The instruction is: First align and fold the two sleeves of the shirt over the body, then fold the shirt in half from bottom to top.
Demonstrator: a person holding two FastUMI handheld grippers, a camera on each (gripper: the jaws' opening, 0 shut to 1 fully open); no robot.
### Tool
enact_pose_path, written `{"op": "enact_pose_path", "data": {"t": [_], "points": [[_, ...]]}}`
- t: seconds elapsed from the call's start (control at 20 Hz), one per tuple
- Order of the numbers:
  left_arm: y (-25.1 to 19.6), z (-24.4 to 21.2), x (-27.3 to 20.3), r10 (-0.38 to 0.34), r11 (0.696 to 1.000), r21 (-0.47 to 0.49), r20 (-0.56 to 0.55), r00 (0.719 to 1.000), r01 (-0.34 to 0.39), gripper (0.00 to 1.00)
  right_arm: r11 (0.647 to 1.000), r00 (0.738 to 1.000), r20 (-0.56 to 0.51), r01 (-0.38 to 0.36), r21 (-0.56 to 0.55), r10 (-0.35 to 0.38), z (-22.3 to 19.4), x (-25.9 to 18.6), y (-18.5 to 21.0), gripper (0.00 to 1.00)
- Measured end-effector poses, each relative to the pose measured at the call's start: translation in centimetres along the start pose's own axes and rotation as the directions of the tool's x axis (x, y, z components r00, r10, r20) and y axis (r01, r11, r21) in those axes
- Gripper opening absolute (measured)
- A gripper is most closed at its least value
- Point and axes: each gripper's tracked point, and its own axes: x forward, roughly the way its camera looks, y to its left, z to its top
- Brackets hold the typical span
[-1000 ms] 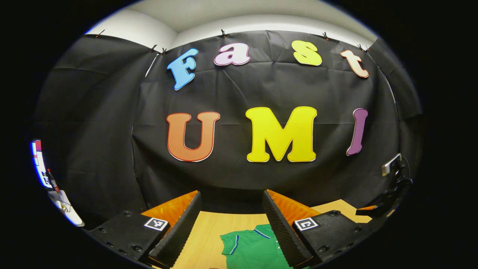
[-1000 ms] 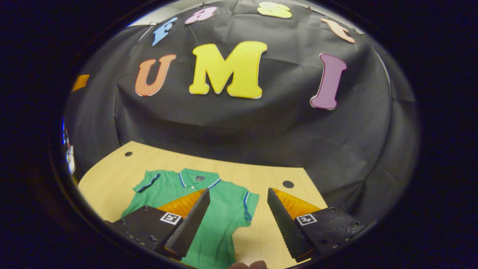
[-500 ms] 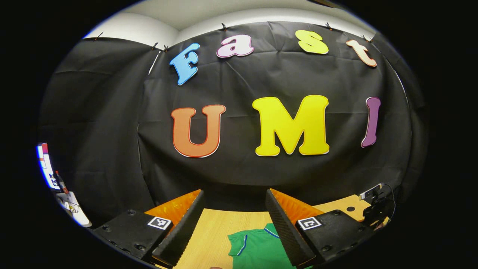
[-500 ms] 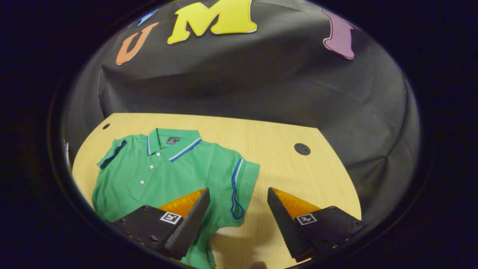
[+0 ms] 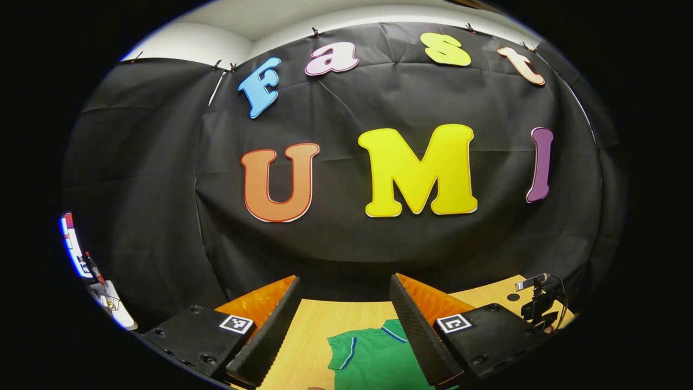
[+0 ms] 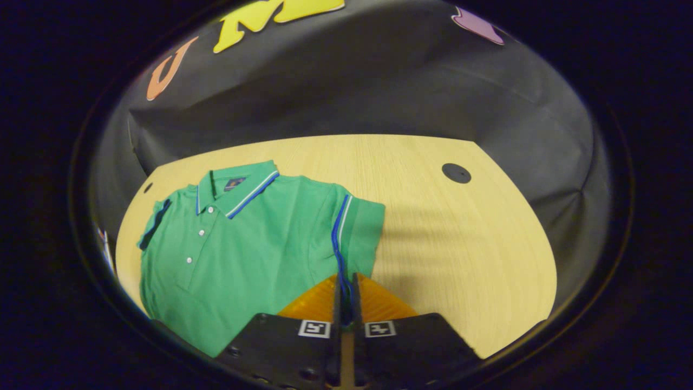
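Now right tongs (image 6: 345, 292) pinch knit sleeve (image 6: 354, 233) hem.

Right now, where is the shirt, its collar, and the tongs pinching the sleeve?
shirt (image 6: 243, 254): right gripper view, on the chest.
collar (image 6: 238, 187): right gripper view, on the striped fold.
right tongs (image 6: 345, 290): right gripper view, between the tips, shut on the sleeve (image 6: 360, 227) edge.

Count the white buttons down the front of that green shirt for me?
3, running down the placket of the green shirt below its collar; none seem hidden.
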Motion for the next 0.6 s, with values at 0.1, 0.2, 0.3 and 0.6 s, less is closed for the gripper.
{"op": "enact_pose_path", "data": {"t": [0.1, 0.2, 0.3, 0.6], "points": [[-0.2, 0.0, -0.1, 0.001, 1.0, 0.007, 0.002, 1.0, -0.001, 1.0, 1.0, 1.0, -0.003, -0.013, 0.005, 0.013, 0.4, -0.4, -0.4, 0.04], [-0.3, 0.0, -0.2, 0.0, 1.0, 0.005, 0.001, 1.0, 0.0, 1.0, 1.0, 0.999, 0.035, -0.017, 0.013, 0.016, 1.9, -2.1, -0.5, 0.0], [-0.2, -0.1, -0.4, 0.003, 1.0, -0.005, -0.003, 1.0, -0.003, 1.0, 1.0, 0.997, 0.076, -0.026, 0.013, 0.025, 3.3, -3.8, 0.1, 0.0], [1.6, -0.1, -1.9, 0.033, 0.999, -0.019, -0.003, 0.999, -0.034, 1.0, 0.994, 0.988, 0.116, -0.109, 0.014, 0.107, 5.5, -6.1, 7.6, 0.0]]}}
